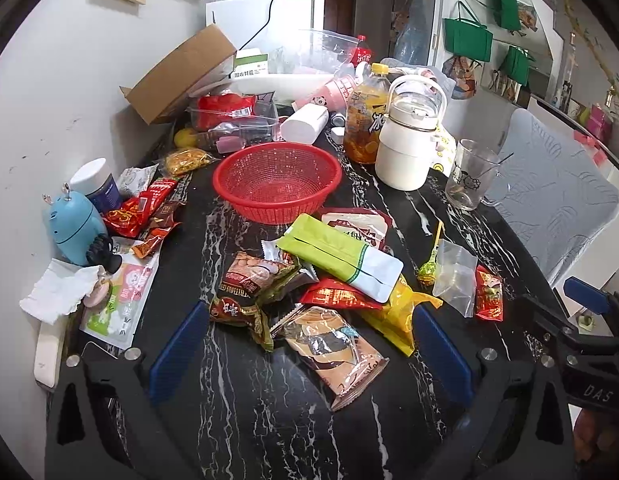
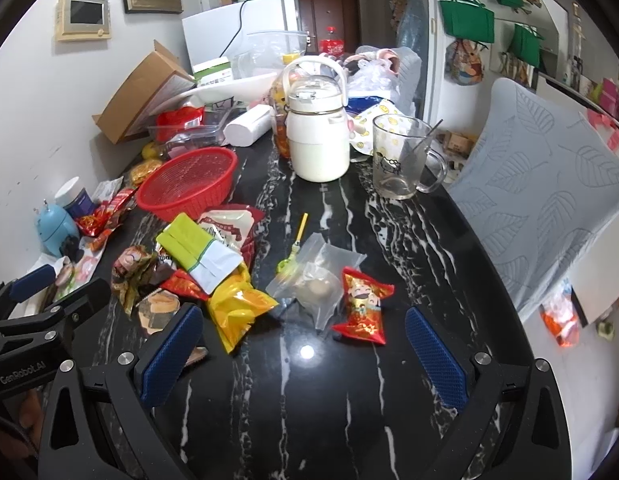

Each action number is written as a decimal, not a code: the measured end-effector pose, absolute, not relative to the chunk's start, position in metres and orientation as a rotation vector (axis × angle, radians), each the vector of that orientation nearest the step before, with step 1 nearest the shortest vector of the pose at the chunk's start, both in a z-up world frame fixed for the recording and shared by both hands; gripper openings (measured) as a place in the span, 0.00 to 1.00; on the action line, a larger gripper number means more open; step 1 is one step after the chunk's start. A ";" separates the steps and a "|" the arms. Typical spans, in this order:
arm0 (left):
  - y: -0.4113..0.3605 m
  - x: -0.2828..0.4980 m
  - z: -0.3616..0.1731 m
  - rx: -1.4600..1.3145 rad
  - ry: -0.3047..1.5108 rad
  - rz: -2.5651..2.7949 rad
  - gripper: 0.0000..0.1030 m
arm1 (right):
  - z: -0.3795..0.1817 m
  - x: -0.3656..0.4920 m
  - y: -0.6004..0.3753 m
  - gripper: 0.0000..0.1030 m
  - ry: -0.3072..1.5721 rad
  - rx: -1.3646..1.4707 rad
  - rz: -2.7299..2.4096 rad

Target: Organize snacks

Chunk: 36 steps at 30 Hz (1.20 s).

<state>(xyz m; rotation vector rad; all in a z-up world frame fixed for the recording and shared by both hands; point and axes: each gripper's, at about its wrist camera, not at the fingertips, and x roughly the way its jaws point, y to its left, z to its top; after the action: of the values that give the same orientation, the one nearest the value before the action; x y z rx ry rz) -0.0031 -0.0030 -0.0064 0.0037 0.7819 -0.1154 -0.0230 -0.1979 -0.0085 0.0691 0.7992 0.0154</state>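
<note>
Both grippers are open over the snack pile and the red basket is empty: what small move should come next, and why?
Probably lower the right gripper onto the red candy packet. It lies alone on the table, just ahead of the open fingers, so it looks easiest to grasp and carry to the basket.

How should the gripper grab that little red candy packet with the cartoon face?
Pinch the red candy packet across its puffy middle, coming straight down from above. It lies flat on the black table, apart from the other snacks, so the right gripper, open and closest, has room on both sides.
</note>
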 end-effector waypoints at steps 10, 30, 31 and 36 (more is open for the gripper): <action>-0.003 -0.003 -0.005 0.001 0.787 -0.127 1.00 | -0.008 -0.023 -0.198 1.00 0.800 0.070 0.023; -0.002 -0.003 -0.002 -0.004 0.785 -0.140 1.00 | -0.011 -0.023 -0.195 1.00 0.813 0.071 0.036; -0.002 -0.003 -0.002 -0.004 0.786 -0.140 1.00 | -0.011 -0.023 -0.196 1.00 0.812 0.072 0.036; -0.002 -0.003 -0.002 -0.006 0.787 -0.142 1.00 | -0.012 -0.023 -0.196 1.00 0.814 0.070 0.036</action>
<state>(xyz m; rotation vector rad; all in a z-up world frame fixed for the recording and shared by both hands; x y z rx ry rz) -0.0032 -0.0024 -0.0018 -0.0060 0.7867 -0.1424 -0.0226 -0.1958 -0.0119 0.0701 0.8137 0.0359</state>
